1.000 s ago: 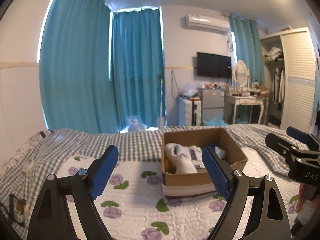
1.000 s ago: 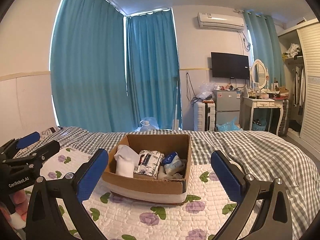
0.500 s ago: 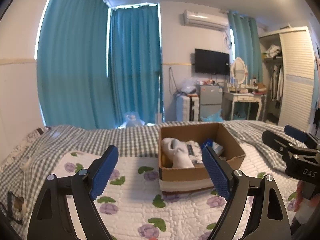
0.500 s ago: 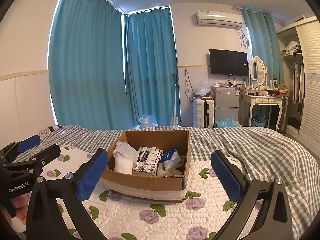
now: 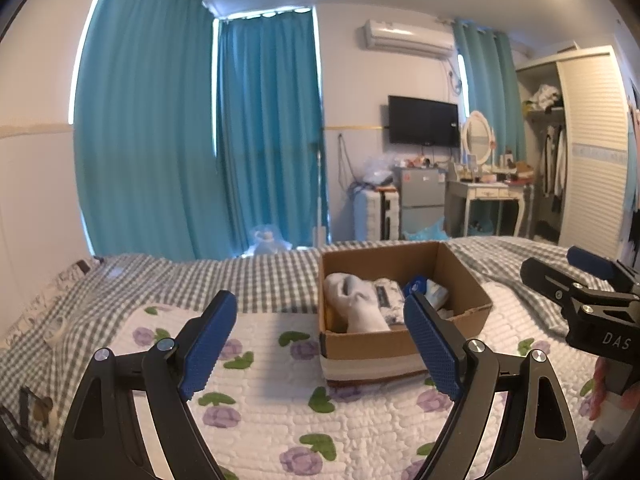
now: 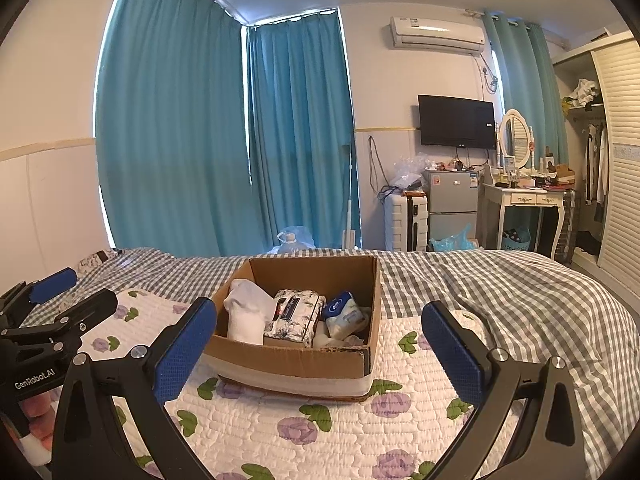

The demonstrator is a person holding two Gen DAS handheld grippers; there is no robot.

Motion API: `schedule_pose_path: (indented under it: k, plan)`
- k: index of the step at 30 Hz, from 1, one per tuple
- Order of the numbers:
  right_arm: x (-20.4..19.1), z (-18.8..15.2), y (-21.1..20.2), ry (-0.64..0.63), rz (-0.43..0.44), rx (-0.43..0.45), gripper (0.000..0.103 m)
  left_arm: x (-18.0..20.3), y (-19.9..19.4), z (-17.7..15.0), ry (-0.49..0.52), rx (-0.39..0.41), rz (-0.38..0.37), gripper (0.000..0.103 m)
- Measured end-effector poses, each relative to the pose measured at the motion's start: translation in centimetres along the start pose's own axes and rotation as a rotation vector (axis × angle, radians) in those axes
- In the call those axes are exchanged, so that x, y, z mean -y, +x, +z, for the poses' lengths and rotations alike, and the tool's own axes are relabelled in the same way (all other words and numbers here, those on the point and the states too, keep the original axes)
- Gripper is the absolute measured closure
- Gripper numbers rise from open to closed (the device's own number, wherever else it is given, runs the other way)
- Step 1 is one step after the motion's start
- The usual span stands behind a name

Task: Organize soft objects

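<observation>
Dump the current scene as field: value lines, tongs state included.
surface: bed with floral quilt over gingham cover
container: cardboard box, open top, on the quilt
box contents: white socks, floral tissue pack, blue-and-white pack
left tongs: open, empty, above quilt, short of the box
right tongs: open, empty, facing the box
contact: neither touches the box

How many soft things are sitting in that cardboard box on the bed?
3 clearly: a white sock roll at the left, a floral tissue pack in the middle, a blue-and-white pack at the right. Pale bits below it may be more; the box wall hides them.
</observation>
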State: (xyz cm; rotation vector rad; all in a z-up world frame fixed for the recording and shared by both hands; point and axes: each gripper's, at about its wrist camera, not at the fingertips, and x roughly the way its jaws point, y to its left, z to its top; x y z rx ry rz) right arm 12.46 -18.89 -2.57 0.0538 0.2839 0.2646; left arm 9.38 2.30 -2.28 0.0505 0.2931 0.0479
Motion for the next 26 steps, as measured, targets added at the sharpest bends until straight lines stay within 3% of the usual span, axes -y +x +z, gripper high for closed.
schedule_pose_path:
  k: [26]
  plan:
    - [-0.13, -0.54, 0.55, -0.012, 0.0, -0.021, 0.0, -0.71, 0.03, -0.4, -0.009, -0.015, 0.003, 0.016]
